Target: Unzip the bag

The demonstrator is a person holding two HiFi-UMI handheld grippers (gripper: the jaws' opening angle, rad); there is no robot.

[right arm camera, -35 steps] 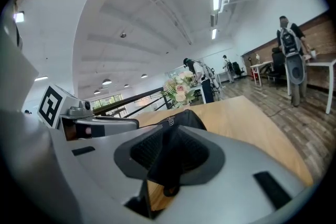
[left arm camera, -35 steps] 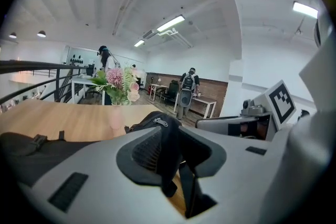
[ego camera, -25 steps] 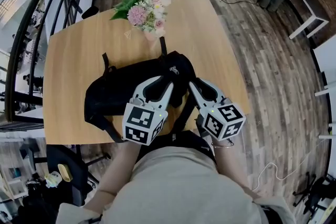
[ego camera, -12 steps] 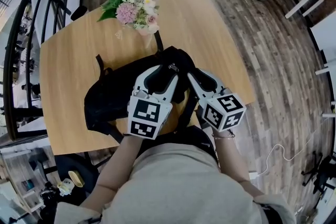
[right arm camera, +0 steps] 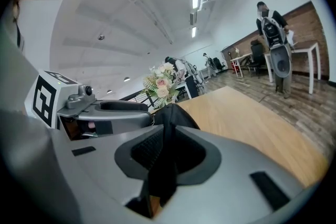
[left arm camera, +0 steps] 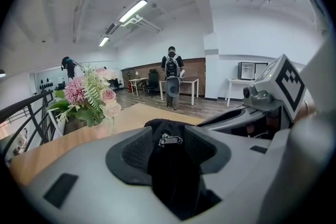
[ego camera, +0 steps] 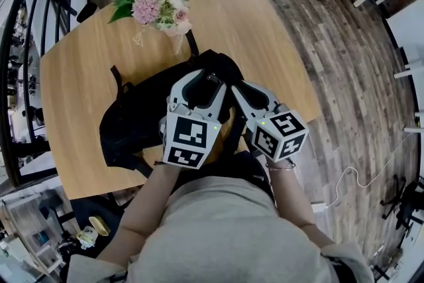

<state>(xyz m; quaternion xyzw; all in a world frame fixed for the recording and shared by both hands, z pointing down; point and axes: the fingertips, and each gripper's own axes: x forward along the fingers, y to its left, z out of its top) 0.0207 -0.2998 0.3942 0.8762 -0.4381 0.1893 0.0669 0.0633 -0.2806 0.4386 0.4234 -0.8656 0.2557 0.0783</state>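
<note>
You are at the gripping stage, and no opened stretch of zip shows yet. The table (ego camera: 73,83) carries the bag (ego camera: 136,113), which lies flat just on your side of the flowers (ego camera: 156,3).

The left gripper (left arm camera: 170,132) stands over the end of the bag nearer the flowers. Its jaws have just been opening and now stand wide. Black fabric and the zip pull (left arm camera: 170,139) sit between the pads, but the pads do not press on them. The right gripper (right arm camera: 169,131) works just beside it, on the side farther from the flowers. Its jaws have just been closing and now stand narrow, pinching an upright fold of bag fabric.

For the next move, close the left jaws squarely on the zip pull. Keep the right grip as the anchor so the fabric stays taut, then draw the pull along the zip line.

The bag's long axis runs slantwise. The gripped end points toward the flowers, with a strap reaching almost to them, and the other end lies well away from them.
</note>
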